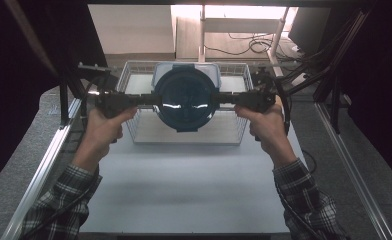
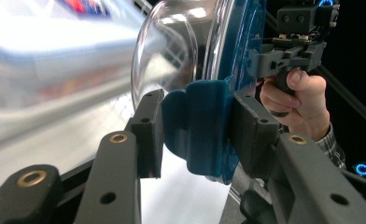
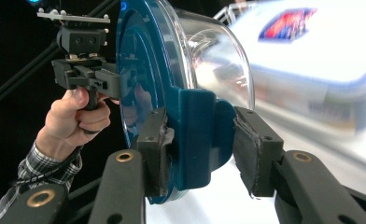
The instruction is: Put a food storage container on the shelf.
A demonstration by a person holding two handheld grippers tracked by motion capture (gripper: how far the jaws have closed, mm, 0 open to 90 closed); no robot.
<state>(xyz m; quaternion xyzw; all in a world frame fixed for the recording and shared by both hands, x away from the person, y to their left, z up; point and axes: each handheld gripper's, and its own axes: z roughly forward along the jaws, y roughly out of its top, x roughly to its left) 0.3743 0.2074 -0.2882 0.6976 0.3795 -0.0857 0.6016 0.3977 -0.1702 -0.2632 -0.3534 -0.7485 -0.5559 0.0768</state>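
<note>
Showing dark blue on the round lid (image 1: 186, 97) and its side clips (image 2: 197, 126), over a clear bowl (image 3: 216, 51). Wearing black-and-white plaid on both sleeves (image 1: 59, 200). Gleaming white in the wire basket (image 1: 134, 75); staying black on the gripper bodies; looking pale grey across the worktop (image 1: 184, 185).
</note>
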